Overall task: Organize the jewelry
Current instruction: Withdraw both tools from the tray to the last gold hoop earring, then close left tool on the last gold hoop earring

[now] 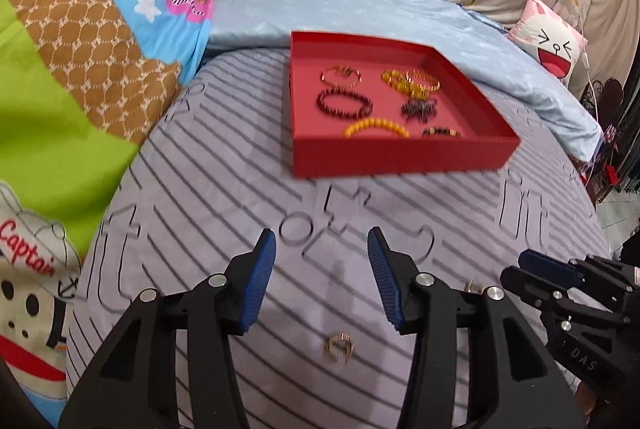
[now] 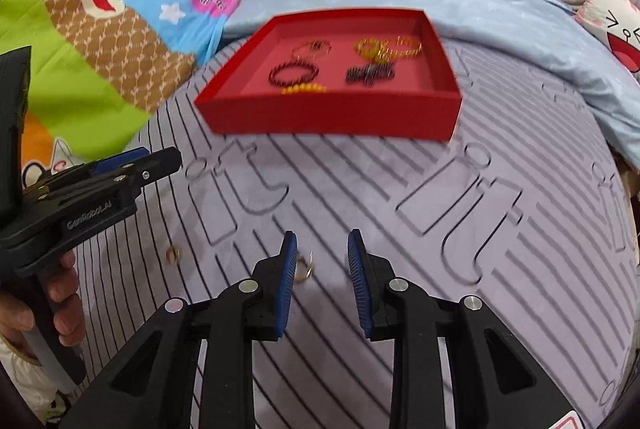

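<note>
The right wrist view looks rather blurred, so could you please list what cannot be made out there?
- Bracelets in the red tray: motion blur smears their beads.
- Yellow bracelet: the tray's front wall hides part.
- Ring: partly behind the right tool's finger.
- Second ring: small and blurred.

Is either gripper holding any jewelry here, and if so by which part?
Nothing is held. The left gripper and right gripper both stand open over the bedsheet, with small gold rings lying loose on it.

Black tongs (image 1: pixel 322 249) with ribbed blue pads (image 1: pixel 262 281) and silver screws.
</note>
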A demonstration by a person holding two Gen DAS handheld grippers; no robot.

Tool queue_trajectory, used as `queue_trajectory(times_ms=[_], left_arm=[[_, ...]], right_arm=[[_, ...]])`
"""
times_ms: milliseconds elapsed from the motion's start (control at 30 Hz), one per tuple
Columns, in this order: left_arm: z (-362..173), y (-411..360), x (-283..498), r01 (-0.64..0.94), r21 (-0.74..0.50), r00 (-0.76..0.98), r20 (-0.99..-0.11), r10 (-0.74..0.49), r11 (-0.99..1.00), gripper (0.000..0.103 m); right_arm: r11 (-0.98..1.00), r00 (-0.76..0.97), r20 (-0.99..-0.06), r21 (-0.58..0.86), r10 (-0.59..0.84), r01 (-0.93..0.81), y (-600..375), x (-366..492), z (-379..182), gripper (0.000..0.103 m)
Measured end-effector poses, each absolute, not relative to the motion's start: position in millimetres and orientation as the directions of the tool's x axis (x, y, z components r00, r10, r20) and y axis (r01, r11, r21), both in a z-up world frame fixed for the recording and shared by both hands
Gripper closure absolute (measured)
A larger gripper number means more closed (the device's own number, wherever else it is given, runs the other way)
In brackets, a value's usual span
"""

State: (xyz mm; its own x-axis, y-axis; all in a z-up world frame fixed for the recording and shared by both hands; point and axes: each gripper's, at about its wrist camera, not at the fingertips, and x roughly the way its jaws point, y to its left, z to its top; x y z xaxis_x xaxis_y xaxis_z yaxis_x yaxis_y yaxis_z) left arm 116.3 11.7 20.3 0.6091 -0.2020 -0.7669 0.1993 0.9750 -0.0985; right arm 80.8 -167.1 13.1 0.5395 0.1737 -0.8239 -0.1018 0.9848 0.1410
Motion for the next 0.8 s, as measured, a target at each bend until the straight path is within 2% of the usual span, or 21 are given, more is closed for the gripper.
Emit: queue_trajectory(times_ms=[200, 433, 633, 800], left_arm=[[2, 17, 95, 0.190, -0.115, 0.578, -0.790, -0.205, 0.975, 0.053], [-12, 18, 81, 0.195, -0.114, 0.557, -0.804, -0.206, 0.974, 0.052], [-17, 18, 79, 0.194, -0.111, 0.558, -0.805, -0.203, 0.975, 0.052], [-18, 15, 78, 0.209, -0.099, 0.563, -0.801, -0.202, 0.973, 0.055]], right_arm=[[0.985, 0.521, -0.837, 0.136, 0.171, -0.105, -156, 78, -2, 0.076], [0.987, 0.511, -0.845, 0.116, 0.158, -0.113, -149, 82, -10, 0.077], [0.990, 0.527, -0.840, 0.079, 0.129, -0.116, -144, 84, -12, 0.085], [0.990, 0.528, -0.839, 0.083, 0.132, -0.117, -146, 84, -13, 0.085]])
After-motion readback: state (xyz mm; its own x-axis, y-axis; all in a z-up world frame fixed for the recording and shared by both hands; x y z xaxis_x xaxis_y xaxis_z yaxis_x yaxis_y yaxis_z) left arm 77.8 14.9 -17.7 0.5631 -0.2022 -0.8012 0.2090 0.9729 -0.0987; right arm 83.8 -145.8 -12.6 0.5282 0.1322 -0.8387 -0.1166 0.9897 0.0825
